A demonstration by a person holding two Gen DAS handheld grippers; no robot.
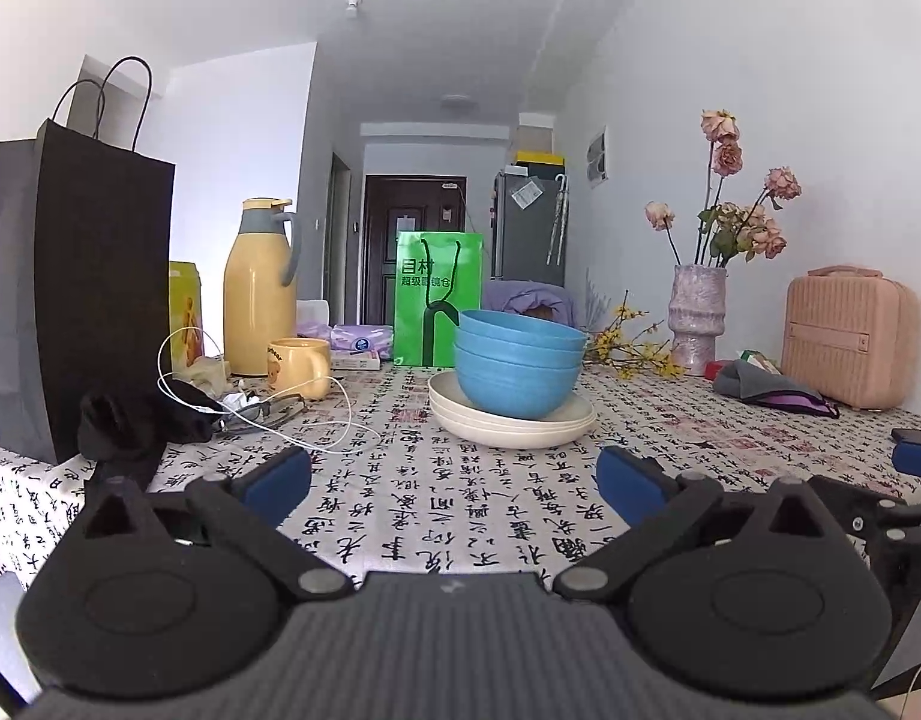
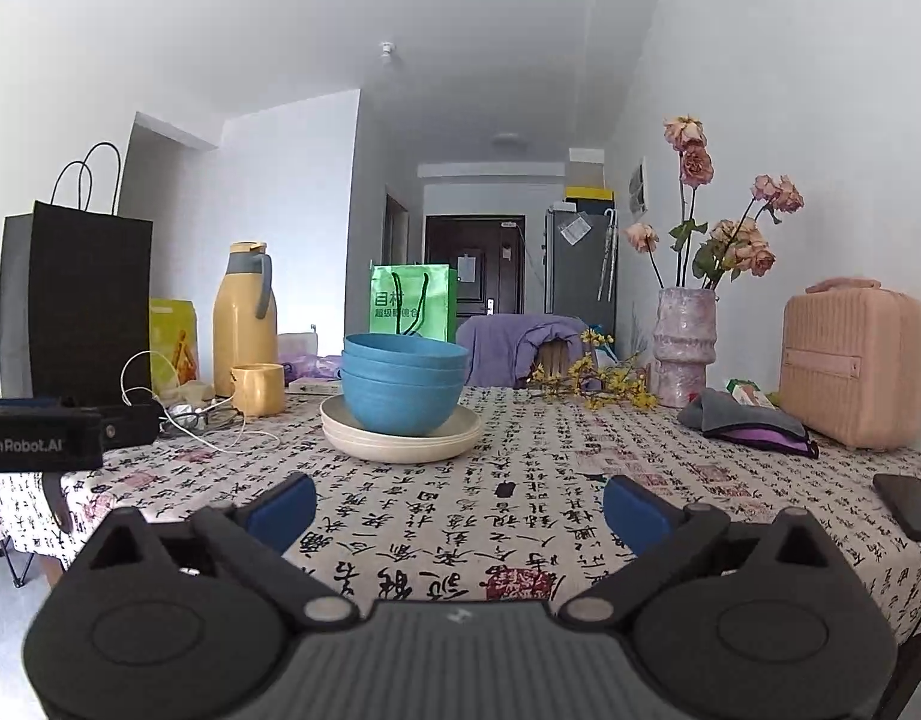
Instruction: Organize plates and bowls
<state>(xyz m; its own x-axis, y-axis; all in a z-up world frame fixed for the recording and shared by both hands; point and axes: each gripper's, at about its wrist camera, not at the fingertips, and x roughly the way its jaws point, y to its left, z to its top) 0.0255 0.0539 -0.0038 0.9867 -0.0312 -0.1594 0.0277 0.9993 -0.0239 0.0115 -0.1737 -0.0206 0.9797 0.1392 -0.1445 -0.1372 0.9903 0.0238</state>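
Nested blue bowls (image 1: 517, 363) (image 2: 403, 381) stand on a small stack of cream plates (image 1: 508, 423) (image 2: 400, 438) in the middle of the table. My left gripper (image 1: 454, 480) hovers near the table's front edge, open and empty, well short of the stack. My right gripper (image 2: 457, 507) is likewise open with nothing between its blue-padded fingers, the stack ahead and to its left. The left gripper's body (image 2: 40, 435) shows at the left edge of the right wrist view. A part of the right gripper (image 1: 913, 459) shows at the right edge of the left wrist view.
On the patterned tablecloth (image 1: 460, 510): a black paper bag (image 1: 76, 300), yellow thermos (image 1: 259, 288), yellow mug (image 1: 298, 366), white cable (image 1: 268, 420) and glasses at left; green bag (image 1: 436, 300) behind; vase of flowers (image 1: 697, 318), pink case (image 1: 847, 336), grey cloth (image 1: 766, 390), phone (image 2: 910, 504) at right.
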